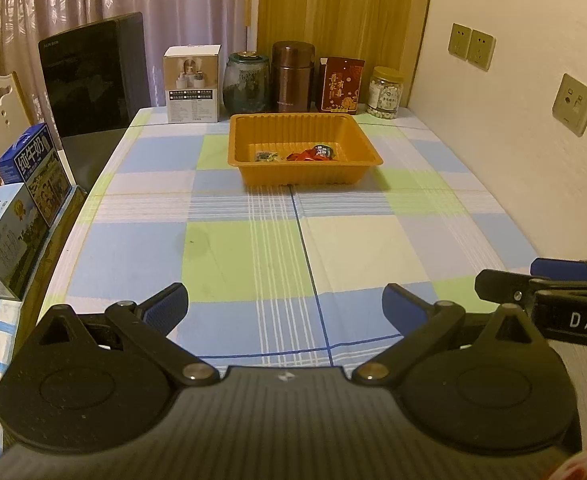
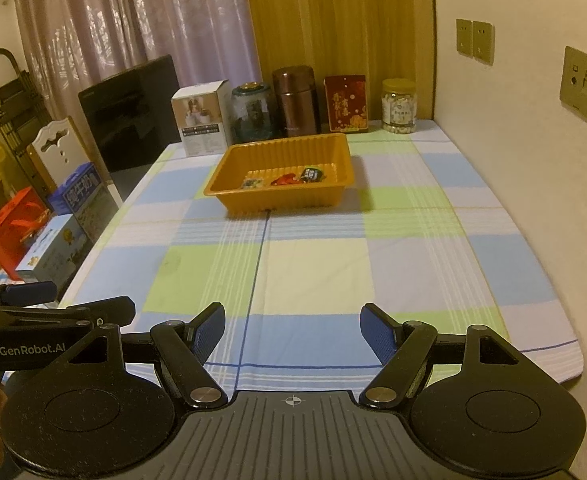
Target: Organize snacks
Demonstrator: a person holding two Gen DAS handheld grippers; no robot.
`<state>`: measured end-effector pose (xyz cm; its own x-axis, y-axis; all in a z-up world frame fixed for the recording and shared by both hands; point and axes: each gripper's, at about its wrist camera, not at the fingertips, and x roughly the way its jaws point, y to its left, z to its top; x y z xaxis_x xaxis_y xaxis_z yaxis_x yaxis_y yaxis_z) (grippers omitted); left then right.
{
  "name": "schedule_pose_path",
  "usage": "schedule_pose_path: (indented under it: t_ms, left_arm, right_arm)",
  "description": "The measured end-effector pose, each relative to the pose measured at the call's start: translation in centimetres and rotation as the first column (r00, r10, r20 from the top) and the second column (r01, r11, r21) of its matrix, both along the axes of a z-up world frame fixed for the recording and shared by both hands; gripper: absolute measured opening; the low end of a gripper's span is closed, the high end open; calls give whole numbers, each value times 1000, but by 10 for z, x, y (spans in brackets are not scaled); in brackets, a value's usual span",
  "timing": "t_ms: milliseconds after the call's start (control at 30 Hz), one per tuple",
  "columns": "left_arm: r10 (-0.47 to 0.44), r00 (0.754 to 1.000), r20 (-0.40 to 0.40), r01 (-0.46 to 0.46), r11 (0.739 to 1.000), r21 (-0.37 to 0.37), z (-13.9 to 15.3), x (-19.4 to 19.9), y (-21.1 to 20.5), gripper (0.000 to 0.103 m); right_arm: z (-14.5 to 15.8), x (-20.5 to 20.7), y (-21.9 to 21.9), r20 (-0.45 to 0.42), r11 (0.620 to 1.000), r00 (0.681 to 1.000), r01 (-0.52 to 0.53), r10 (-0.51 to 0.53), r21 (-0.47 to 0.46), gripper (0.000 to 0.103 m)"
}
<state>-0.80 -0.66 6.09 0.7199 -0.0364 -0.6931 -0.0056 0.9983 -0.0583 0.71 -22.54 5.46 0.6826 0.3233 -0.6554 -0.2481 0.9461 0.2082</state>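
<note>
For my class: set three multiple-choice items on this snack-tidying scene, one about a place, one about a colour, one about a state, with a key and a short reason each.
1. Where are the wrapped snacks?
A. Inside the tray
B. On the cloth beside the tray
C. On the white box

2. What colour is the tray?
A. Blue
B. Orange
C. White

3. How do the left gripper and right gripper stand?
A. Both shut on snacks
B. One open, one shut
C. Both open, holding nothing

Key: 1 A, the wrappers lie on the tray floor; 2 B, its ribbed walls are orange; 3 C, each view shows fingers spread apart with only tablecloth between.
</note>
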Motion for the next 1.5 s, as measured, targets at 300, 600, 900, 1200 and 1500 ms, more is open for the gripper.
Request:
schedule_pose_path:
  t_ms: [300,600,900,1200,1500]
  left_arm:
    - [1,1000,0,-1,1000,-1,0,1,-1,103]
    - [4,1000,3,-4,1000,-1,0,1,-2,103]
    - [5,1000,8,-5,1000,-1,2,1,-1,103]
    - [2,1000,9,-2,1000,0,3,0,-2,103]
    - [2,1000,8,-2,1000,0,3,0,-3,103]
  right_arm:
    - [0,0,0,2,1000,1000,2,-2,0,74]
    - [0,1,-1,2,1000,1000,4,-4,0,74]
    - [0,1,-1,2,1000,1000,3,-3,1,74]
    - [0,1,-1,2,1000,1000,4,-4,1,75]
    - [0,1,-1,3,1000,1000,4,-4,1,75]
